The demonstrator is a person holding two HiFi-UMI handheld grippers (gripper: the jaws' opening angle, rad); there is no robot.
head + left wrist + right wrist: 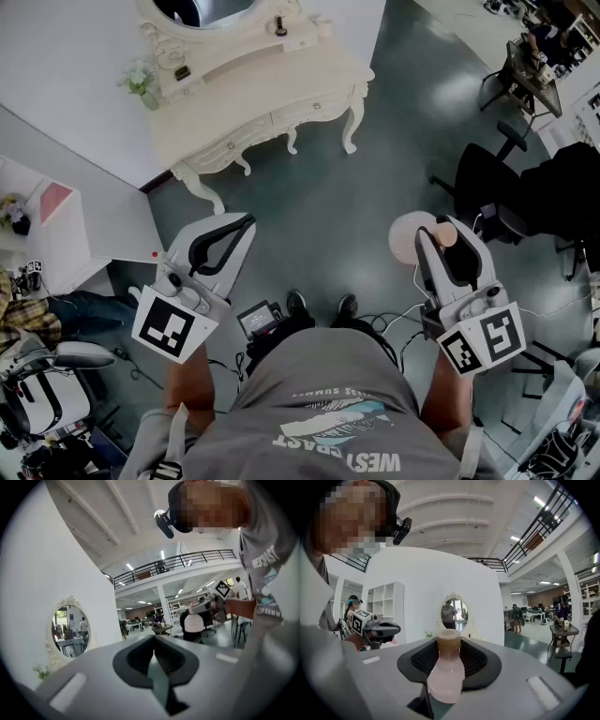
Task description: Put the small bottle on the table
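Grey-green workshop floor [319, 202], white ornate bench [281, 94] w/ mirror [202, 11] ahead, right tool [449, 665] clamped on small bottle [446, 679], pink w/ tan cap [448, 639], held well apart from bench, left tool [154, 665] pinched together, empty

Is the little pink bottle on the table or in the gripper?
In the gripper: the right gripper clamps the small bottle, away from the table.

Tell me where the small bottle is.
The small bottle is clamped between the jaws of the right gripper, held over the floor at the head view's right, well short of the white dressing table at upper left.
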